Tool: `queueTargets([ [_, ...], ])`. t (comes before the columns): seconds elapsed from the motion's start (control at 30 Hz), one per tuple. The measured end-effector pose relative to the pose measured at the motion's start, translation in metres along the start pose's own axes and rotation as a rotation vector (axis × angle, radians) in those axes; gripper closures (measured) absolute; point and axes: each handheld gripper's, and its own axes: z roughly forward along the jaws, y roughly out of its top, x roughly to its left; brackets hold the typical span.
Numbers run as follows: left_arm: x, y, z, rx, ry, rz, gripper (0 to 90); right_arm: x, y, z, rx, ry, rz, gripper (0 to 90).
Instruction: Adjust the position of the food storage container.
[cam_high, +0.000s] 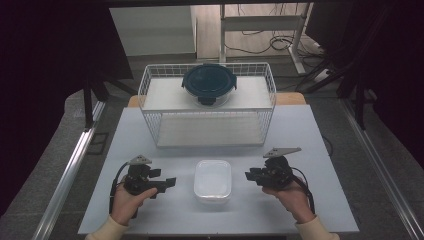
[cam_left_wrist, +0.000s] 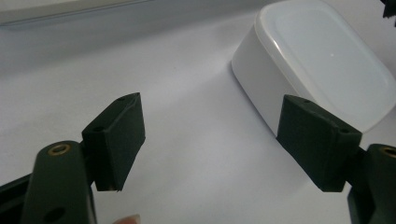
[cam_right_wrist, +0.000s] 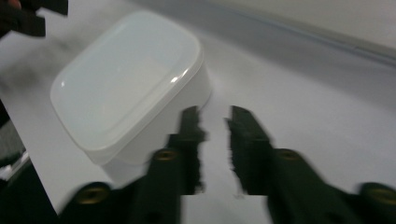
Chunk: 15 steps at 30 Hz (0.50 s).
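A white rectangular lidded container (cam_high: 213, 180) sits on the white table (cam_high: 305, 140) near the front edge, between my two grippers. My left gripper (cam_high: 167, 182) is to its left, open wide with nothing between the jaws. In the left gripper view the container (cam_left_wrist: 322, 60) lies just beyond the right jaw of the left gripper (cam_left_wrist: 217, 140). My right gripper (cam_high: 251, 175) is to the container's right. In the blurred right gripper view, the right gripper (cam_right_wrist: 212, 116) has a narrow empty gap between its jaws, and the container (cam_right_wrist: 126, 79) lies beside the left jaw.
A white wire rack (cam_high: 150, 95) with two shelves stands at the back of the table. A round glass container with a dark clip-on lid (cam_high: 208, 82) rests on its top shelf. Bare table lies between the rack and the white container.
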Motion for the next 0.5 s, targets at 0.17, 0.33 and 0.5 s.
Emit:
queueTargets([
  [0.17,0.0014,0.0009,-0.0041,-0.013,-0.019,-0.012,22.8,-0.0015,-0.0001,0.0005,-0.044,0.013,0.042,38.3],
  [0.33,0.0009,0.0020,-0.0094,-0.032,-0.031,-0.016,22.8,-0.0011,0.0001,0.0029,-0.034,0.023,0.046,35.2],
  [0.5,0.0001,0.0028,-0.0091,-0.032,-0.031,-0.015,22.8,-0.0012,-0.0003,0.0039,-0.042,0.047,0.069,33.9],
])
